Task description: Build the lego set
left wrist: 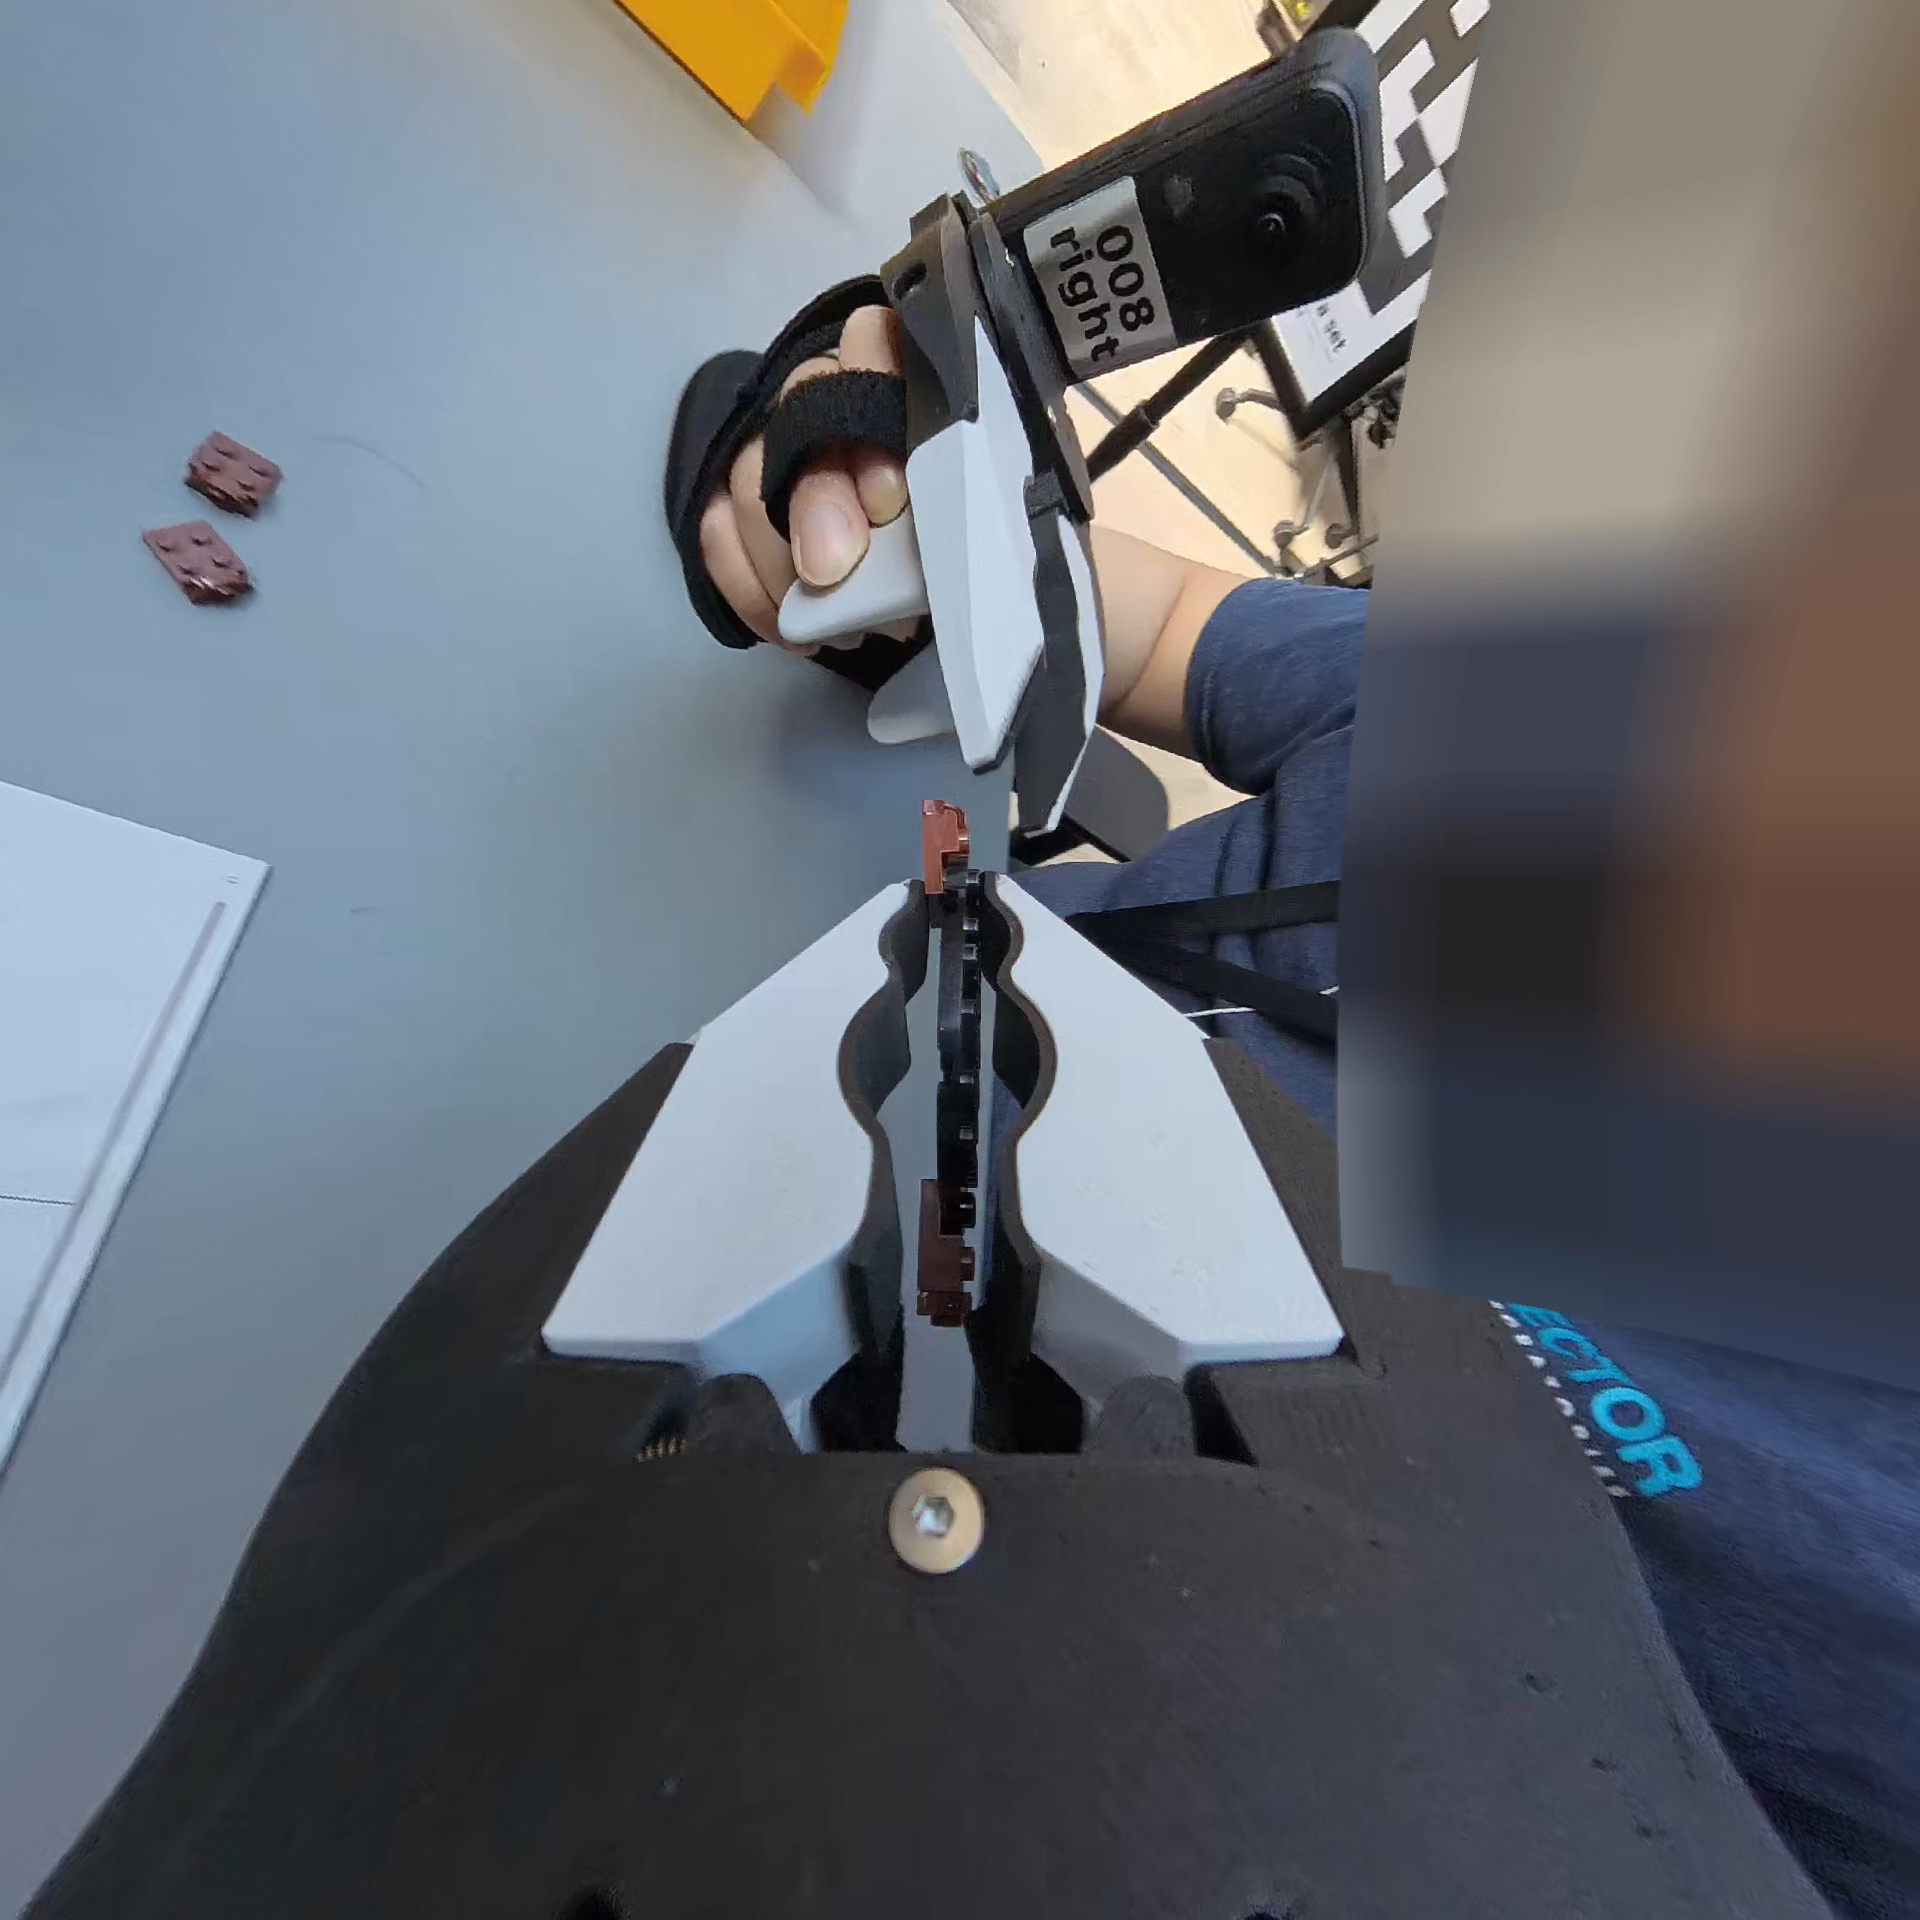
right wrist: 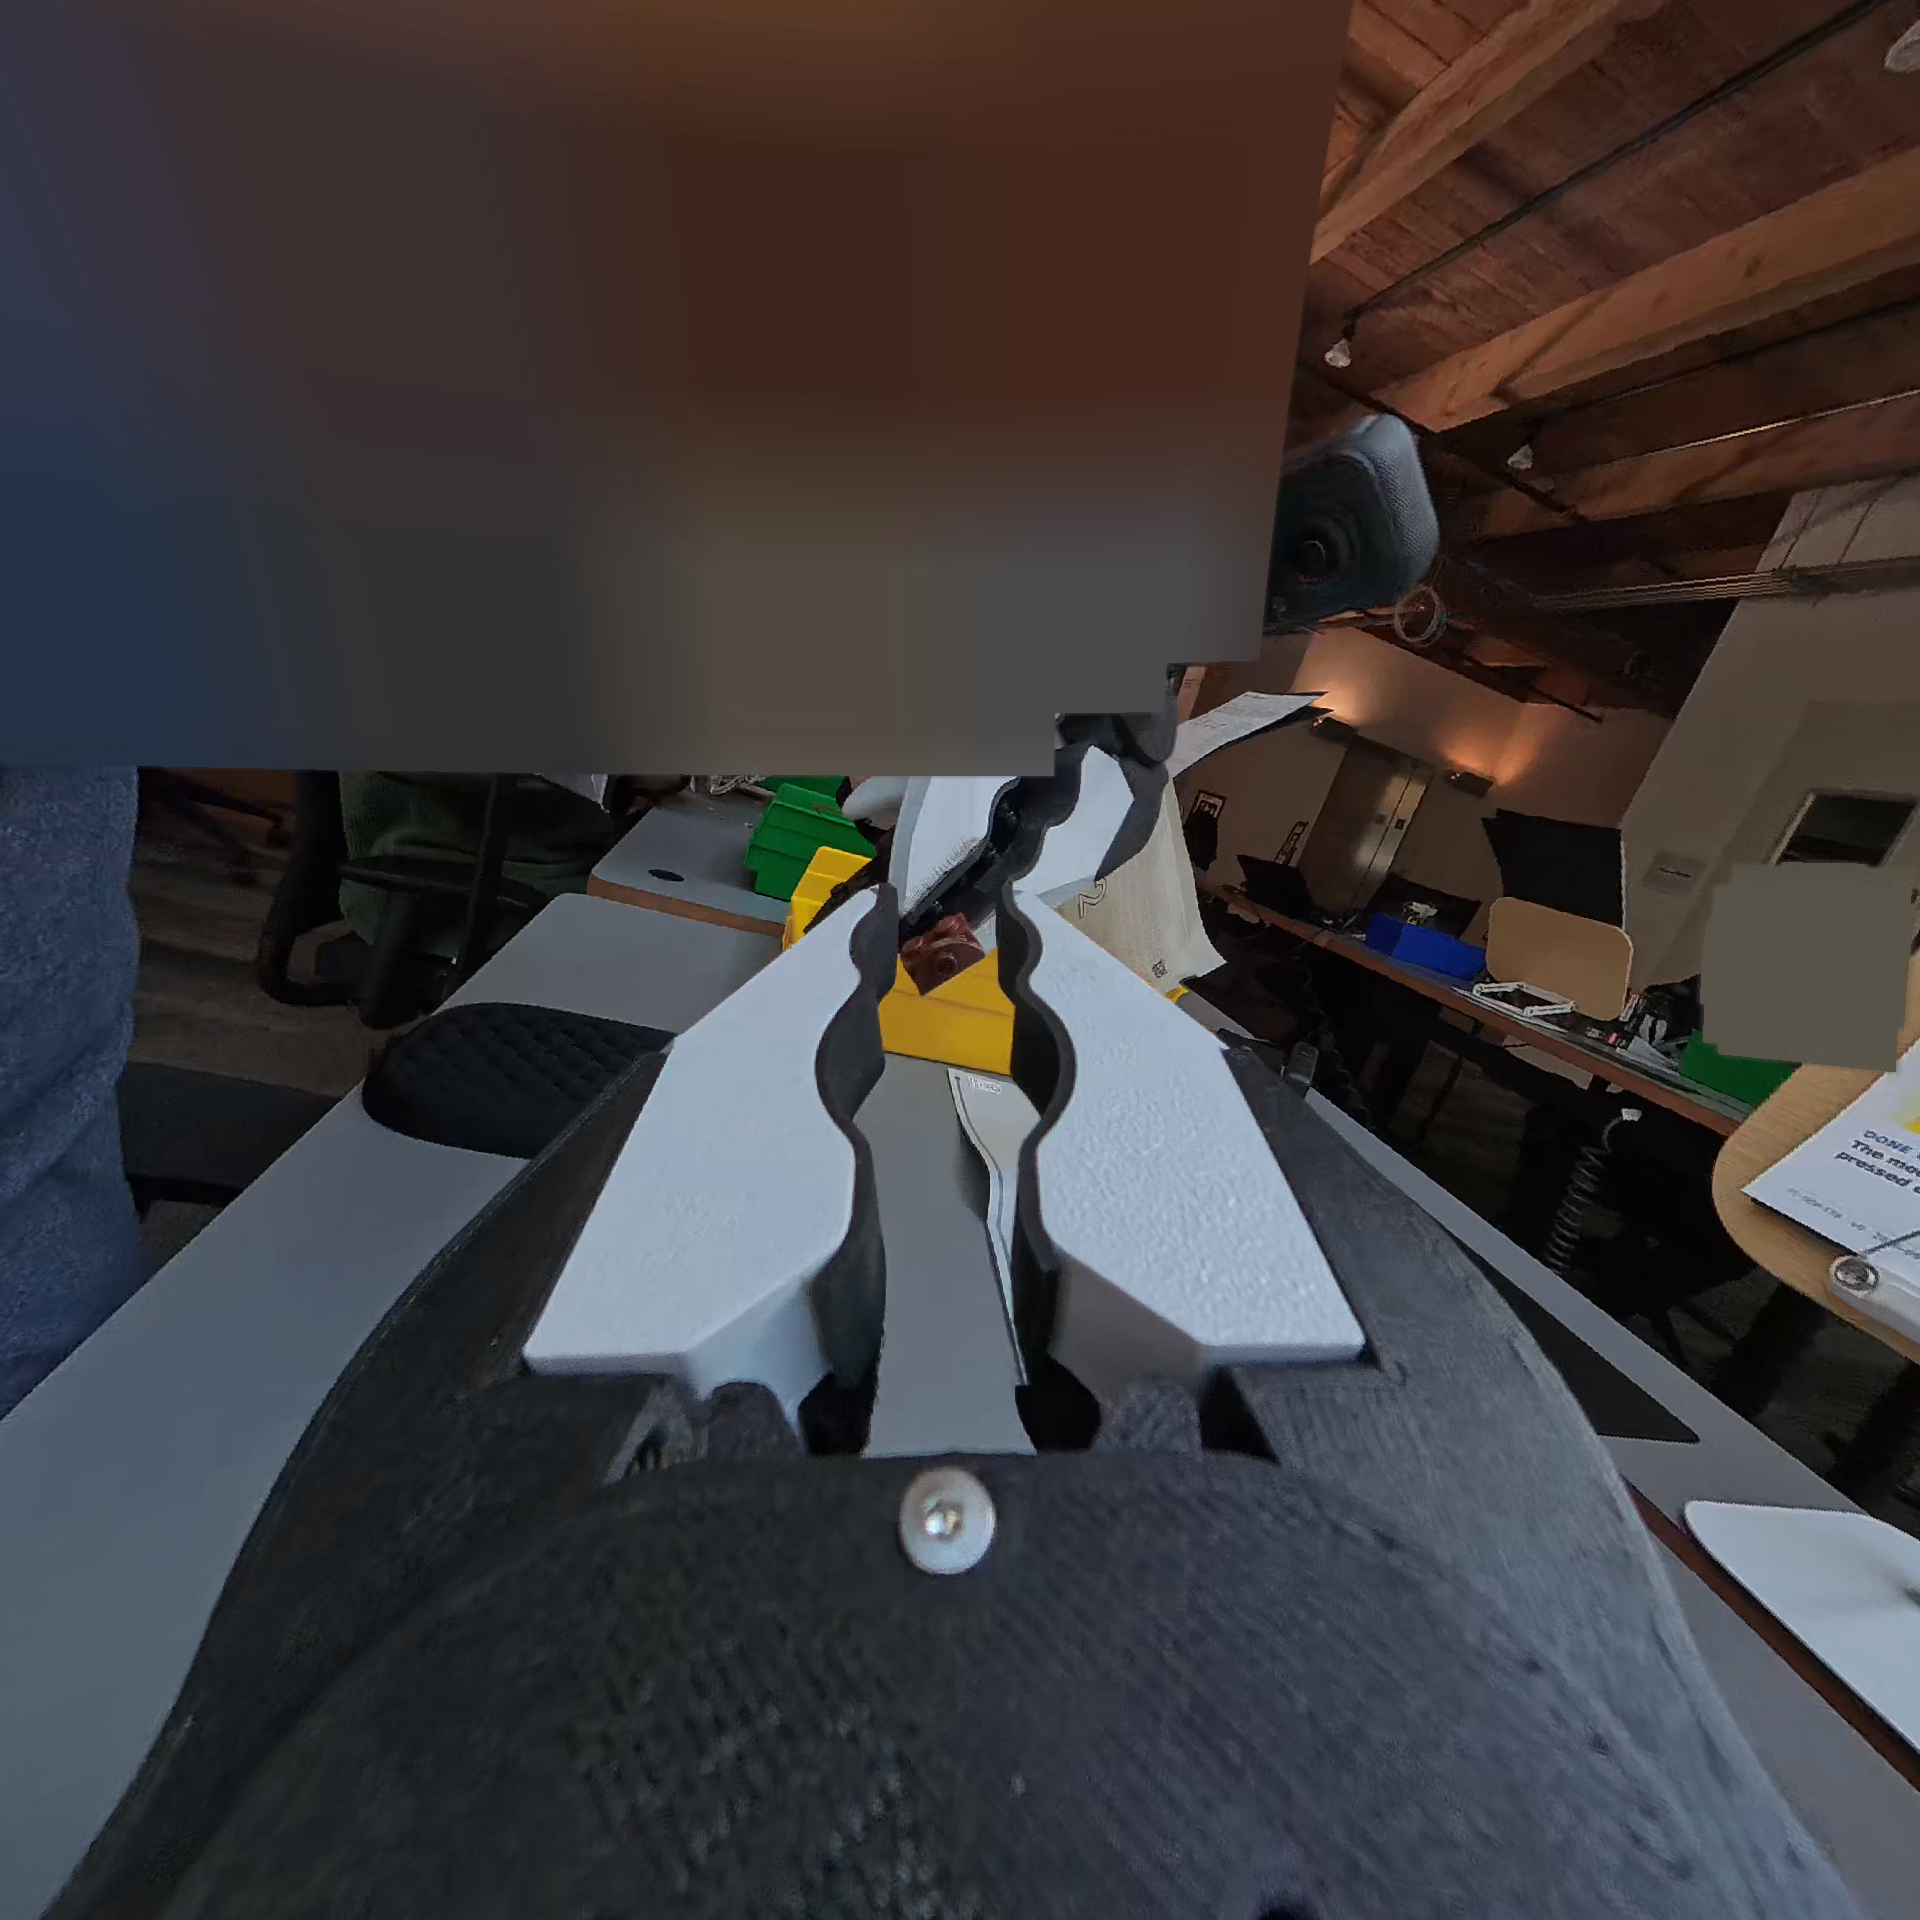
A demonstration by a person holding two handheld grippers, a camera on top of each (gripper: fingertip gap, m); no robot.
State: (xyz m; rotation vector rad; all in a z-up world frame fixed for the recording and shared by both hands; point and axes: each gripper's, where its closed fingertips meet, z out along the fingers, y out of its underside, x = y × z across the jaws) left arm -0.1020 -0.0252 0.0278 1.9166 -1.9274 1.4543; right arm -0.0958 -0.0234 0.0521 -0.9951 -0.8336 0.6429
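Note:
My left gripper (left wrist: 958, 883) is shut on a black lego plate (left wrist: 961, 1039), held edge-on between its fingers. A brown piece (left wrist: 945, 847) sticks out past the fingertips and a second brown piece (left wrist: 943, 1257) sits at the plate's near end. My right gripper (left wrist: 1023, 790), held by a hand, hovers just beyond the front brown piece, apart from it. In the right wrist view the right gripper (right wrist: 945, 909) is narrowly open and empty. The left gripper (right wrist: 997, 842) and the brown piece (right wrist: 940, 951) show just past its tips.
Two loose brown plates (left wrist: 234, 473) (left wrist: 197, 561) lie on the grey table (left wrist: 468, 727) at the left. A white sheet (left wrist: 104, 987) lies at the left edge. A yellow bin (right wrist: 945, 1023) and a green bin (right wrist: 795, 836) stand at the far side. A person's body is close on the right. Left and right tips are no more than a few centimetres apart.

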